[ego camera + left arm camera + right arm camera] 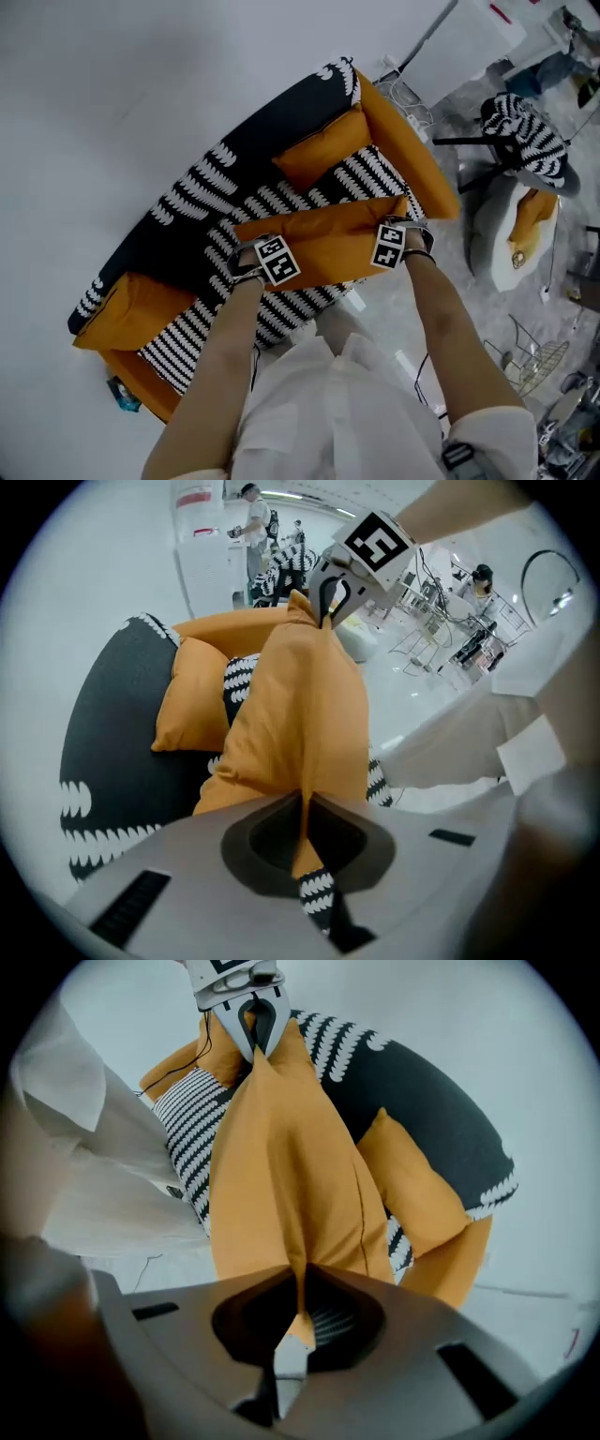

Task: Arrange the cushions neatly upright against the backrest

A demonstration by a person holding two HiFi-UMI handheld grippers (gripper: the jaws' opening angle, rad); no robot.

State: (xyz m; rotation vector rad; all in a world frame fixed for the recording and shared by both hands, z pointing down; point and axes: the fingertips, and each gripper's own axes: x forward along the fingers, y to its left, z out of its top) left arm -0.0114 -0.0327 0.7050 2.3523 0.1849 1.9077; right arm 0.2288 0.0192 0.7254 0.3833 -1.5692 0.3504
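Head view, forearms [448,328] reaching down, left gripper [255,267] and right gripper [401,242] each clamping one end of orange cushion [328,239], hanging over sofa [183,220], second cushion [323,150] behind.

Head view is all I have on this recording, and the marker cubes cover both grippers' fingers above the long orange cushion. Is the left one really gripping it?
Observer: Yes. In its own view the left gripper has its fingers shut on a pinch of the orange cushion.
Operator: And the right?
Observer: The right gripper is shut on the cushion's opposite end, with fabric pinched between its fingers.
Operator: Edge or corner?
Observer: Corners, as far as shows: each gripper view has the other gripper nipping a pointed tip of fabric at the far end.
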